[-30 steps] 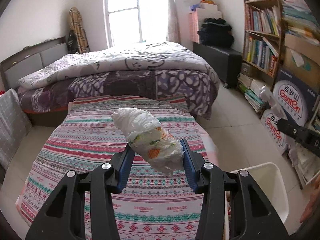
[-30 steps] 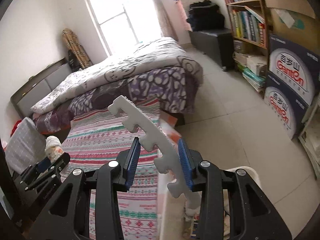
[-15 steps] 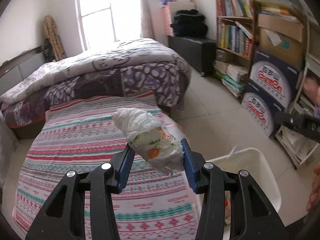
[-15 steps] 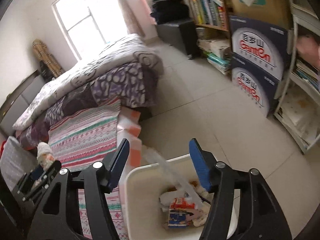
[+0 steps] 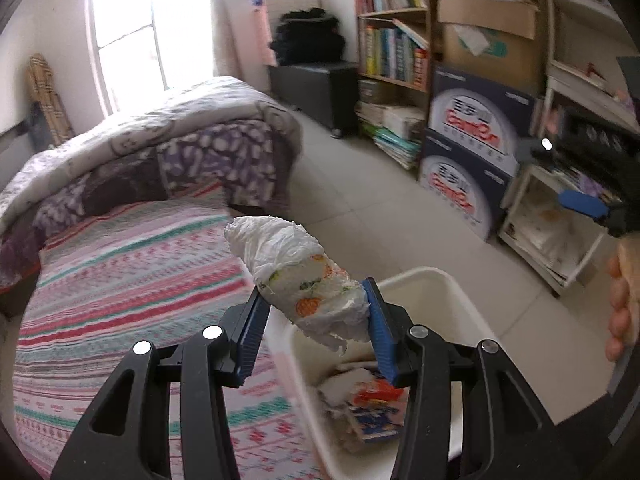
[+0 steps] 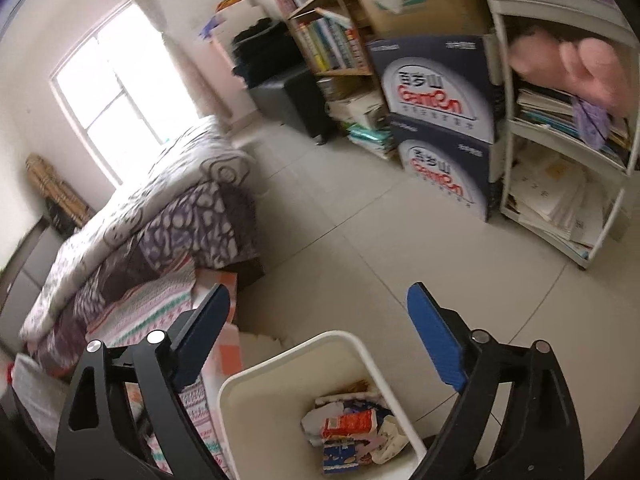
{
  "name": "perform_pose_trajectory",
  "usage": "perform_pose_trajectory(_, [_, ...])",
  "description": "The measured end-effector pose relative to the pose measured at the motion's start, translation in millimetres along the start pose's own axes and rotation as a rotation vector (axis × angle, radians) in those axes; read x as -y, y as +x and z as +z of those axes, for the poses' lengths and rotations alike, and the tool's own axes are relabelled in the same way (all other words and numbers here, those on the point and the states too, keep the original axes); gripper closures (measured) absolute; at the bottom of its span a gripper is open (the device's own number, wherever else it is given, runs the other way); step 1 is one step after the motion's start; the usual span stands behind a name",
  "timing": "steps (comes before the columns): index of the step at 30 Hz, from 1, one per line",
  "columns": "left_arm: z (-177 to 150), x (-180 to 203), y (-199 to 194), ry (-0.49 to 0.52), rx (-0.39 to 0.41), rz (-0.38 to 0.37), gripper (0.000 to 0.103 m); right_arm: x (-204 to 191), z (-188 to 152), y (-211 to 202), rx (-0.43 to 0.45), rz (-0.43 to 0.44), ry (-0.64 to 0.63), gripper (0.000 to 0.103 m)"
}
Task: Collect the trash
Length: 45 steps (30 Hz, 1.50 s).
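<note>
The left claw grips a wadded white diaper printed with orange fruit, holding it just above the near rim of the white bin, beside the striped bedspread. The right claw has just been opening; its jaws stand wide and empty over the bin, where crumpled paper and a red carton lie. Dark blue boxes by the bookshelf read "Ganten".

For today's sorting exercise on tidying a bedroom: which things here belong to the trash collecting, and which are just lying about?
Job:
left gripper, gripping the rolled diaper
right gripper, open
white bin

Lying about:
bed
striped cover
bookshelf
blue boxes
</note>
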<state>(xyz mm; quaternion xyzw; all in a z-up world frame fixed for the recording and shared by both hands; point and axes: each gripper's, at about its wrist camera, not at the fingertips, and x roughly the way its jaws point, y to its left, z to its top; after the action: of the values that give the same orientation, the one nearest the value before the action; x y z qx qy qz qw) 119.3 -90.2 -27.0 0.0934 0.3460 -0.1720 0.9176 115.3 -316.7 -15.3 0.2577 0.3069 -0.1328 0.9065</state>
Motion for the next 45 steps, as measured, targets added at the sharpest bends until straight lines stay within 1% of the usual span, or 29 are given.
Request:
perform_pose_trajectory(2, [-2.1,9.3,1.9,0.005,-0.017,-0.051,0.053,5.0,2.1,-0.8,0.009,-0.008,0.017,0.013])
perform_pose_trajectory(3, [-3.1,15.8,4.1,0.008,-0.033,-0.092,0.052,6.2,2.7,-1.2,0.011,-0.011,0.019,0.012])
perform_pose_trajectory(4, [-3.7,19.3,4.8,0.011,-0.042,-0.113,0.045,8.3,3.0,-1.8,0.014,-0.014,0.02,0.012])
perform_pose_trajectory(5, [-4.7,25.2,5.6,0.015,-0.054,-0.151,0.039,9.1,3.3,-2.0,0.016,-0.016,0.021,0.011])
perform_pose_trajectory(8, [-5.5,35.1,6.0,0.015,-0.068,-0.219,0.036,10.3,5.4,-3.0,0.019,-0.019,0.022,0.01])
perform_pose_trajectory(11, [-5.0,36.1,2.4,-0.013,-0.072,-0.254,0.023,9.4,6.7,-6.2,0.027,-0.028,0.021,0.008])
perform_pose_trajectory(13, [-2.1,29.6,-2.4,-0.046,-0.065,-0.252,0.021,6.2,8.0,-9.2,0.039,-0.035,0.012,0.007])
perform_pose_trajectory(15, [0.6,21.1,-7.1,-0.07,-0.052,-0.233,0.02,1.3,8.7,-13.7,0.064,-0.042,-0.003,0.007])
perform_pose_trajectory(17, [2.7,11.9,-15.4,-0.095,-0.022,-0.199,0.015,-8.3,8.9,-18.4,0.078,-0.044,-0.038,0.007])
perform_pose_trajectory(22, [10.0,-16.1,-49.8,-0.15,0.115,-0.073,0.01,-28.0,-0.6,-37.2,0.11,-0.03,-0.112,0.007])
perform_pose_trajectory(23, [11.2,-22.1,-62.0,-0.164,0.162,-0.033,0.007,-32.1,-4.7,-41.5,0.115,-0.026,-0.131,0.007])
perform_pose_trajectory(25, [12.6,-30.5,-77.4,-0.178,0.233,0.032,0.007,-38.4,-12.1,-49.8,0.127,-0.02,-0.16,0.007])
perform_pose_trajectory(26, [11.8,-34.7,-90.4,-0.187,0.295,0.103,0.007,-41.3,-16.0,-54.0,0.136,-0.017,-0.171,0.007])
perform_pose_trajectory(29, [7.6,-43.0,-110.4,-0.216,0.386,0.219,0.007,-50.8,-28.8,-70.2,0.173,0.002,-0.198,0.007])
perform_pose_trajectory(30, [5.1,-49.1,-113.6,-0.227,0.382,0.237,0.007,-53.3,-31.6,-74.2,0.183,0.005,-0.2,0.007])
perform_pose_trajectory(32, [3.0,-60.2,-112.8,-0.248,0.332,0.235,0.007,-58.1,-40.7,-84.0,0.214,0.029,-0.207,0.007])
perform_pose_trajectory(35, [-5.8,-74.0,-114.1,-0.285,0.286,0.252,0.007,-64.8,-53.0,-90.3,0.247,0.044,-0.23,0.007])
perform_pose_trajectory(38, [-19.2,-82.8,-118.9,-0.299,0.269,0.283,0.007,-74.0,-65.5,-85.4,0.234,0.056,-0.267,0.007])
perform_pose_trajectory(40, [-27.8,-85.4,-121.4,-0.31,0.258,0.289,0.007,-80.1,-74.1,-82.2,0.23,0.056,-0.292,0.007])
perform_pose_trajectory(42, [-36.1,-88.7,-121.2,-0.319,0.244,0.293,0.007,-85.4,-80.8,-80.7,0.242,0.053,-0.313,0.007])
perform_pose_trajectory(45, [-43.5,-93.8,-122.2,-0.325,0.253,0.319,0.007,-95.9,-91.7,-83.0,0.272,0.049,-0.365,0.007])
